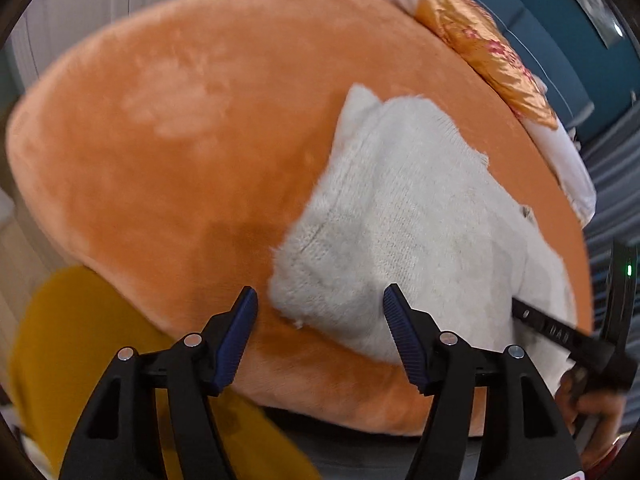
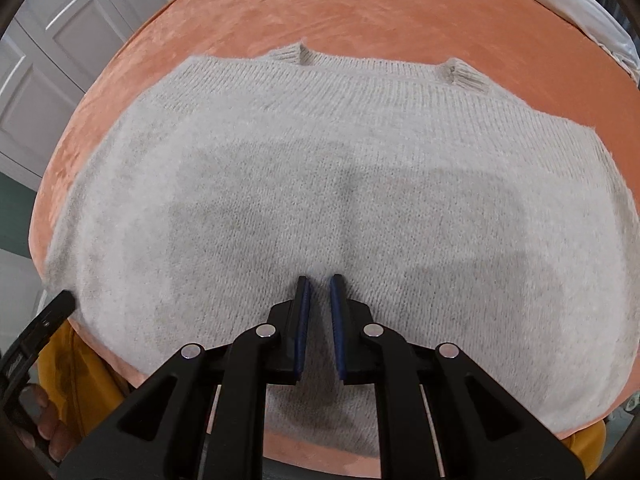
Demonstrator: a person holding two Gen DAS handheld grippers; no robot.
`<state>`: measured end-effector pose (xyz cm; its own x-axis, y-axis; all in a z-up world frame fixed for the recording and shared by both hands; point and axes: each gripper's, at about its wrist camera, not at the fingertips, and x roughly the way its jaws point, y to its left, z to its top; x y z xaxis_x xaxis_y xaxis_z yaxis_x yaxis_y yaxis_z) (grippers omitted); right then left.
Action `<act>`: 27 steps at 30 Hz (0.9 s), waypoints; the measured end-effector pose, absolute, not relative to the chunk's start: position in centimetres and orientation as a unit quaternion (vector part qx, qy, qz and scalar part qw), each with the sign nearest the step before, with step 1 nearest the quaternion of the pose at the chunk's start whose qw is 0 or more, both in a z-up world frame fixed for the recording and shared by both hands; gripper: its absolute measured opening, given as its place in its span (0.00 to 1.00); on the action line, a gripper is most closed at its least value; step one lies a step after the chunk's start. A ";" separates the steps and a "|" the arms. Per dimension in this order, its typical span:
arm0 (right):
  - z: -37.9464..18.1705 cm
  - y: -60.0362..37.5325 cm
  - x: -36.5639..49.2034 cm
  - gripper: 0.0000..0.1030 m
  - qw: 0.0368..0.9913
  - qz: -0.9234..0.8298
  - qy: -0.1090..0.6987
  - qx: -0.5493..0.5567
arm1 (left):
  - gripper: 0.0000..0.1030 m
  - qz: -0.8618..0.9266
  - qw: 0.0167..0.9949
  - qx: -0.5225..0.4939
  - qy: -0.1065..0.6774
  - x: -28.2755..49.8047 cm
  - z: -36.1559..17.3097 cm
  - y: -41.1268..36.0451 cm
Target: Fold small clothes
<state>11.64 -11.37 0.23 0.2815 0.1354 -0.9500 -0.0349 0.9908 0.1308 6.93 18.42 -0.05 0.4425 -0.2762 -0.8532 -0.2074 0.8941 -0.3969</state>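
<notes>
A grey sweater (image 2: 320,184) was spread flat on an orange cushion (image 1: 180,140), with both grippers held over its near edge.

In the left wrist view, a yellow cloth (image 1: 68,344) was seen at 7 o'clock beneath the cushion's rim, and the left gripper (image 1: 320,300) was held with its fingers wide apart and nothing between them, above the sweater's near corner; the sweater (image 1: 400,208) was spread from the centre toward 4 o'clock, and a white and gold pillow (image 1: 480,40) was seen at 1 o'clock. In the right wrist view, the left gripper's black body (image 2: 36,332) was seen at 8 o'clock, white doors (image 2: 60,40) at 10 o'clock, and the right gripper (image 2: 319,284) was set with its fingers narrowed to a thin gap over the knit; whether fabric was pinched could not be told.
</notes>
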 end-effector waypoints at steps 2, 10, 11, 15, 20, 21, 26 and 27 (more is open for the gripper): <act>0.2 -11.5 11.6 0.09 0.799 0.054 0.597 0.041 | 0.65 -0.019 0.819 -0.240 0.521 7.5 -0.3 18.2; 0.0 -11.7 11.6 0.09 0.800 0.059 0.596 0.044 | 0.66 -0.005 0.814 -0.266 0.516 9.5 -0.6 18.2; 0.0 -11.7 11.6 0.09 0.800 0.060 0.595 0.042 | 0.66 -0.004 0.813 -0.269 0.516 9.7 -0.6 18.2; -0.1 -11.5 11.5 0.09 0.803 0.061 0.591 0.037 | 0.62 -0.006 0.815 -0.257 0.519 10.1 -0.6 18.1; -0.2 -11.6 11.5 0.09 0.805 0.065 0.588 0.042 | 0.51 -0.008 0.808 -0.266 0.525 10.4 -0.4 18.8; -0.2 -11.6 11.6 0.09 0.805 0.066 0.588 0.043 | 0.45 -0.008 0.806 -0.272 0.525 10.5 -0.4 18.9; -0.2 -11.9 11.6 0.09 0.805 0.070 0.587 0.047 | 0.23 -0.025 0.806 -0.279 0.521 10.3 0.2 18.8; -0.2 -11.8 11.5 0.09 0.806 0.070 0.586 0.046 | 0.21 -0.028 0.809 -0.275 0.518 10.2 0.5 18.6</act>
<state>11.52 -11.85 -0.24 0.3030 0.1678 -0.9381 -0.0590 0.9858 0.1573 10.20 18.57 0.55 0.4612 -0.3300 -0.8237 -0.2410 0.8468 -0.4742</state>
